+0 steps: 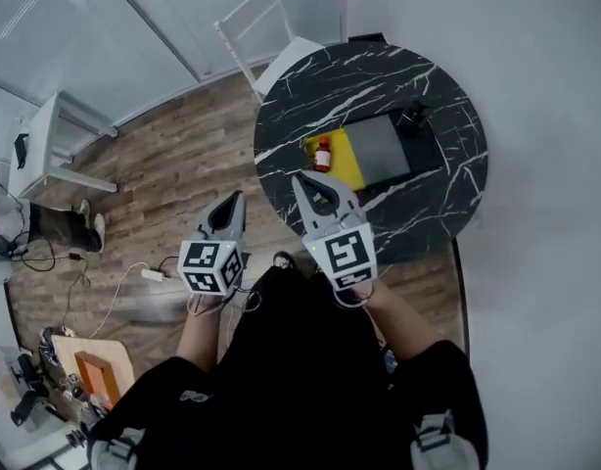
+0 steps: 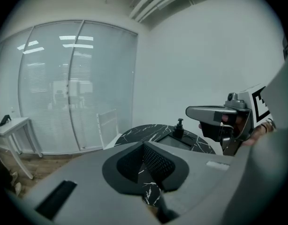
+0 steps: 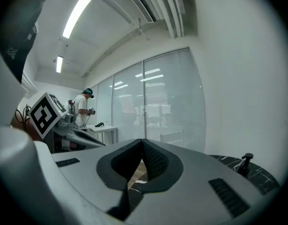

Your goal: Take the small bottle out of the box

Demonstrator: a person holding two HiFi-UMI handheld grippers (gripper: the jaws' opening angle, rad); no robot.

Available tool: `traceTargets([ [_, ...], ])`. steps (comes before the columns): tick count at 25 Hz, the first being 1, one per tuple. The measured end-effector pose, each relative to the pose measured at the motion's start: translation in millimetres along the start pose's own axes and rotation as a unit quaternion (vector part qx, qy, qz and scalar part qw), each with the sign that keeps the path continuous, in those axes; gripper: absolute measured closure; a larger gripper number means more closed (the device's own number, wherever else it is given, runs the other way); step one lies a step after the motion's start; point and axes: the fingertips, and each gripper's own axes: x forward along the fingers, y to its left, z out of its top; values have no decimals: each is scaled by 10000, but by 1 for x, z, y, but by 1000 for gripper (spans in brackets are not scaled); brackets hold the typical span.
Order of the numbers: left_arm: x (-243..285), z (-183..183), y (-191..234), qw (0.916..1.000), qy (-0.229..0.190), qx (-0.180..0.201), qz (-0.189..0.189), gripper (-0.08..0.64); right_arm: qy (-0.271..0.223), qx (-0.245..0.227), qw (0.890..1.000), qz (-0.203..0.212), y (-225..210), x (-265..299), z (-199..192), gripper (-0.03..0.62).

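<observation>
both sets of jaws pressed together, nothing between them. small bottle [image 1: 323, 155] stands upright in open yellow box [image 1: 347, 168], just ahead of right gripper [image 1: 302, 182]; left gripper [image 1: 236, 202] short of table [image 1: 438, 199]. judgement: right jaws must part first.

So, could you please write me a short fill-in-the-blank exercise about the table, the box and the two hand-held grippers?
1. The small bottle stands in the ____ section of the box.
2. In shape, the top of the table is ____.
3. The jaws of the left hand-held gripper and the right hand-held gripper are both ____, with nothing between them.
4. The chair beside the table is ____ in colour.

Missing words: yellow; round; shut; white.
</observation>
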Motion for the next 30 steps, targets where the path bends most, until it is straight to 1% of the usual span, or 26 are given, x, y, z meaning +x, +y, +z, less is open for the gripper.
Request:
traceTargets([
  [3,32,-4,-9,9991,215,-100,-344,561,155,132,9995,-234,-24,2,-14,596],
  [6,62,-12,-20,9968,484,-61,-639,561,309,251,9982,-455,-43,0,-30,596],
  [10,102,-27,-37,9889,892,-216,-1166,561,466,364,9957,-711,-67,2,-45,596],
  [12,121,-35,-42,9842,1115,-273,-1351,561,563,467,9939,-831,-77,4,-51,596],
  [18,170,-53,-52,9722,1671,-28,-1641,561,918,772,9854,-1206,-105,11,-82,596],
  [21,189,-58,-54,9659,1890,122,-1766,561,1056,953,9811,-1312,-114,19,-95,596],
  [24,208,-62,-51,9599,2075,188,-1876,561,1219,1139,9762,-1383,-121,31,-110,596],
  [30,237,-71,-43,9501,2320,269,-2067,561,1660,1500,9628,-1518,-127,54,-150,596],
])
